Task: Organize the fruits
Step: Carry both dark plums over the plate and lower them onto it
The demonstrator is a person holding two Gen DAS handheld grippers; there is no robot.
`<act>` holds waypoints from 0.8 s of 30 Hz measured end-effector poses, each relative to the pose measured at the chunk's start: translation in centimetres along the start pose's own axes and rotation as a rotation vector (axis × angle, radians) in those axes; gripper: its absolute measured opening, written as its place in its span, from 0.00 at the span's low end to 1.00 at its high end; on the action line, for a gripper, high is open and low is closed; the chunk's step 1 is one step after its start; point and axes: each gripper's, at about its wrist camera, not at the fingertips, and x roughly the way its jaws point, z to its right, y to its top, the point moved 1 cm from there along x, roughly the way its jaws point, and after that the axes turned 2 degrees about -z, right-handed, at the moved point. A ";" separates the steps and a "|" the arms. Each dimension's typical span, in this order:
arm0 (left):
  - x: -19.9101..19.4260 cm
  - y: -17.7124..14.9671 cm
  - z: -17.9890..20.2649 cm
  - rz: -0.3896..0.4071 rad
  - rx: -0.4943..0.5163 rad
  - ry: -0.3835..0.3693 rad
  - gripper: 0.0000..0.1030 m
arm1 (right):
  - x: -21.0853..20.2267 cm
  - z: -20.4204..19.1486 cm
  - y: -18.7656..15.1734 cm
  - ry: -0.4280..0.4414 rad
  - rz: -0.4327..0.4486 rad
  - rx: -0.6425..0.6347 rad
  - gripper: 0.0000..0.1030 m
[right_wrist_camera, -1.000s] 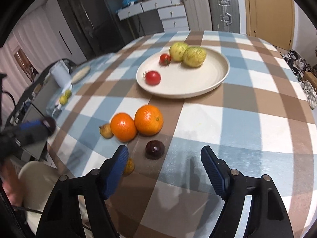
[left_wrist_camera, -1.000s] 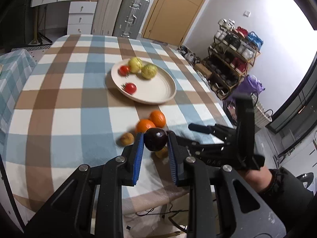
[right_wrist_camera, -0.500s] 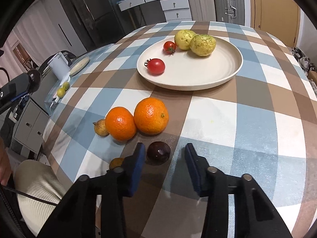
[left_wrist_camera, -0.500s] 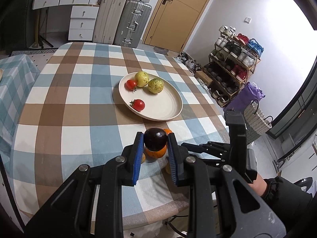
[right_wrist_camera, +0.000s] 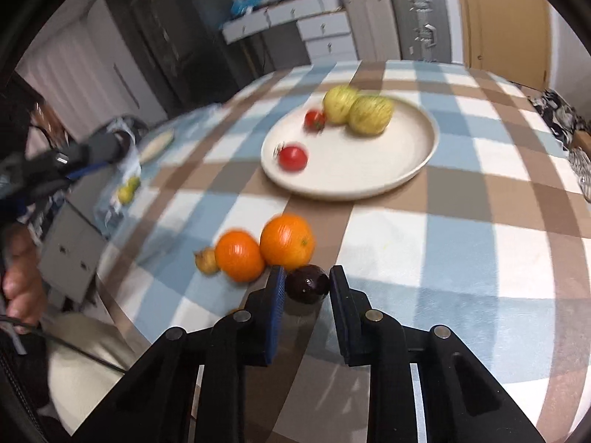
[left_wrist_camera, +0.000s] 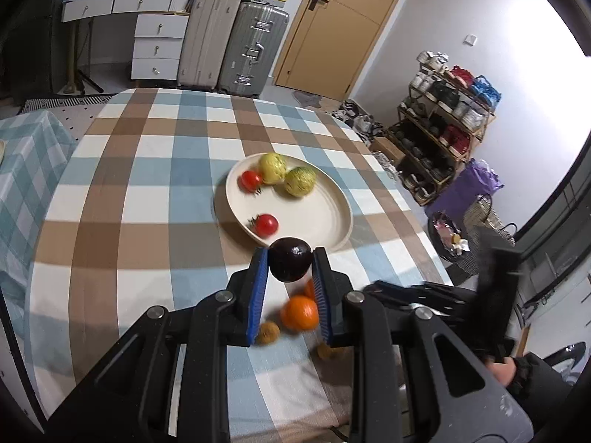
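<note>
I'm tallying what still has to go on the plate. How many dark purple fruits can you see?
2. One dark purple fruit is clamped in the left gripper, above the table. The other dark fruit sits between the right gripper pads, beside the oranges. Others may be hidden.

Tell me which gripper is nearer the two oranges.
Right. The right gripper, whose jaws have just been closing on a dark fruit on the table, sits right beside the oranges. The left gripper is raised off the table, clamping another dark fruit.
</note>
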 end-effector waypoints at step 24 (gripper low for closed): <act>19.7 9.2 -0.8 -0.193 0.024 -0.066 0.21 | 4.2 4.3 11.7 0.026 0.106 0.012 0.24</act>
